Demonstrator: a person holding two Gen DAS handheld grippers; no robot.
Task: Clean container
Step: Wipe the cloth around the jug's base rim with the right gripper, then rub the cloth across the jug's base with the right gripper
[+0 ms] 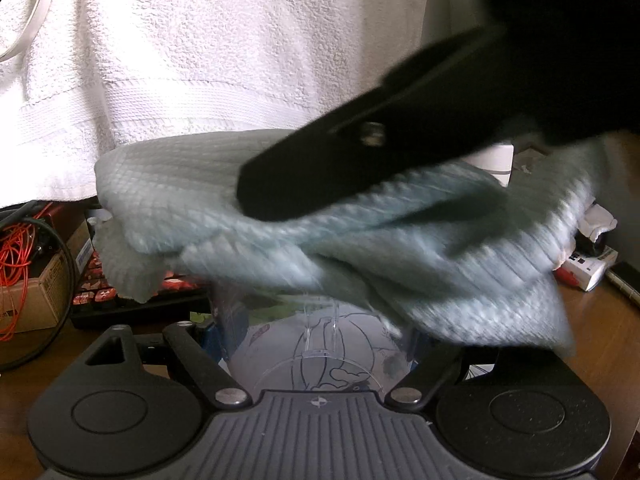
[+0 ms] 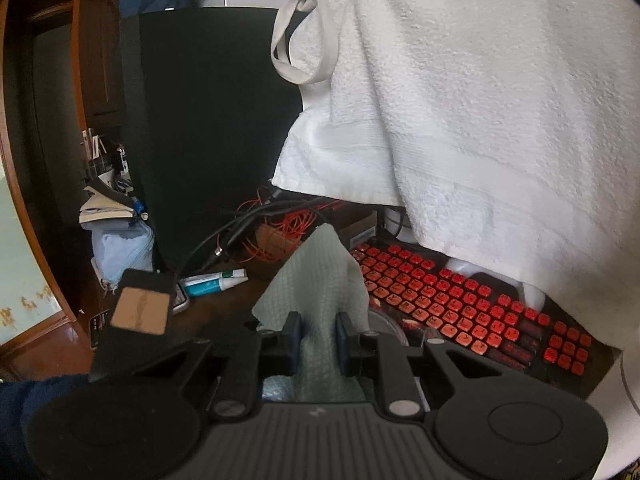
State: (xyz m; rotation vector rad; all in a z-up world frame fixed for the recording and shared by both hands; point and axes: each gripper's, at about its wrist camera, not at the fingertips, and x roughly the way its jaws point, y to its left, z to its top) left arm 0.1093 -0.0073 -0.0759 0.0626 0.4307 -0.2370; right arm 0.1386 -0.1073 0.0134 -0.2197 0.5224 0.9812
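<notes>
A clear plastic container (image 1: 316,364) with line drawings on it stands between the fingers of my left gripper (image 1: 316,340), whose blue pads sit against its two sides. A grey-green waffle cloth (image 1: 288,240) lies bunched over the container's top, blurred with motion. My right gripper (image 1: 260,196) reaches in from the upper right as a black shape, its tip down on the cloth. In the right wrist view my right gripper (image 2: 319,336) is shut on the cloth (image 2: 316,276), which sticks up between its fingers. One brown-padded finger (image 2: 140,312) of the left gripper shows at the left.
A white towel (image 1: 200,60) (image 2: 480,100) hangs just behind. Under it lies a red-lit keyboard (image 2: 460,304). Orange cable (image 1: 16,264), a cardboard box (image 1: 44,296), a black tower (image 2: 208,120) and a tube (image 2: 212,282) crowd the wooden desk (image 1: 600,340).
</notes>
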